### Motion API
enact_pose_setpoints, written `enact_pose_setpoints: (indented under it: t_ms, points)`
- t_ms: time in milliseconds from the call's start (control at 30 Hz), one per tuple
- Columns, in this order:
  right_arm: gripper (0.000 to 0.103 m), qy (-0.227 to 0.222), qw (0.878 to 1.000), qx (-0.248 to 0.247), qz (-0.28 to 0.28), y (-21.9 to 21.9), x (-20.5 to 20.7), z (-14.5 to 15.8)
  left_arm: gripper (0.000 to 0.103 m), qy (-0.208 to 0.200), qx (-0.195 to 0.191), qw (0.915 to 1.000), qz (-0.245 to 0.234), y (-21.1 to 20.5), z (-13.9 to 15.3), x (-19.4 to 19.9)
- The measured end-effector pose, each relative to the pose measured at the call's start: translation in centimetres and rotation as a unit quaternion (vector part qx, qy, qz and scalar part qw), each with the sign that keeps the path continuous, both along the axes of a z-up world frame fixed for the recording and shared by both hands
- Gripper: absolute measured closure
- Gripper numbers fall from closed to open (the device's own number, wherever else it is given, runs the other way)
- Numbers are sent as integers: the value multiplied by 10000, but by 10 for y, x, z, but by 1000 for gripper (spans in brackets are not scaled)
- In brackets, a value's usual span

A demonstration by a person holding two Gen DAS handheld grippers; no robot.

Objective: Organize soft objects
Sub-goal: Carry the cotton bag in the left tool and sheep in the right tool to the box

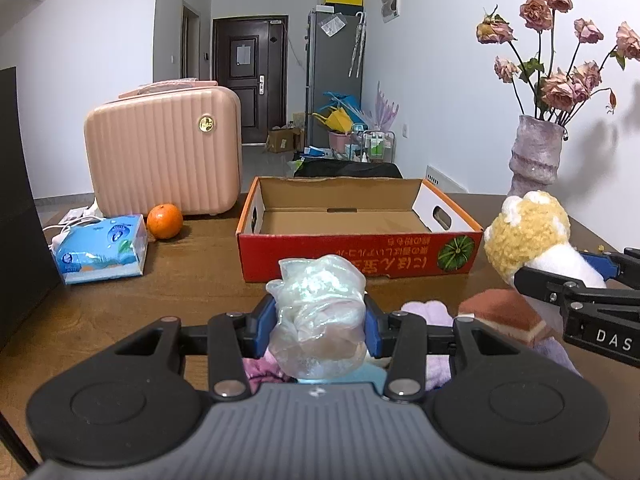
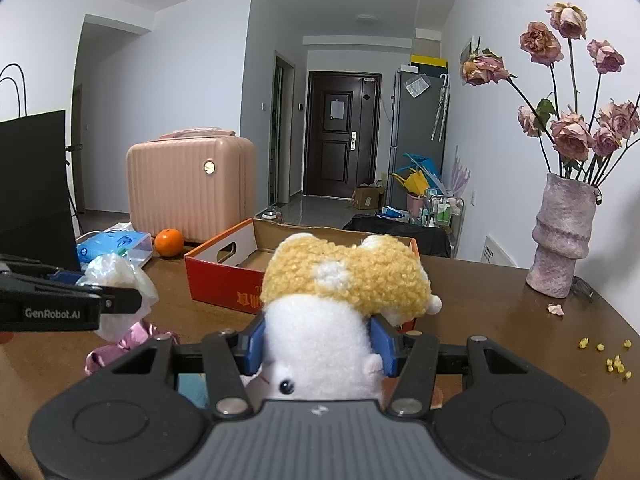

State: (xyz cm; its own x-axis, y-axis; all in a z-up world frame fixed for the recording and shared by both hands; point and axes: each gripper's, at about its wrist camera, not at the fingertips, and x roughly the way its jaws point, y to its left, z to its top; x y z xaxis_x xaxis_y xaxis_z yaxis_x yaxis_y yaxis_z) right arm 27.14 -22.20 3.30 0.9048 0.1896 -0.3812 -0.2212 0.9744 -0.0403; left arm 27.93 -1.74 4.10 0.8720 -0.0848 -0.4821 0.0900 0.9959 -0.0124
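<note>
Brown wooden tabletop [image 1: 192, 280] carries our work. We clamp a crumpled clear plastic bag [image 1: 320, 312] in the left gripper [image 1: 320, 328] and a white-and-yellow plush toy [image 2: 340, 312] in the right gripper [image 2: 318, 344], both above pink and purple soft items [image 1: 432, 316], just before the open red cardboard box [image 1: 360, 256]. Beyond stands a pink ribbed suitcase [image 1: 164, 152].
</note>
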Motion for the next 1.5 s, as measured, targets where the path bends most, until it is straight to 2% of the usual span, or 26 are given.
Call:
enact_pose_setpoints:
  t_ms: [833,1500]
  points:
    - [51,11,9999,-96,-49,4,64,5,59,-272,106,9996,-8,-2,20,58]
    - [50,12,9997,-229,-128,7,134,9,59,-243,133,9995,126,-6,25,127]
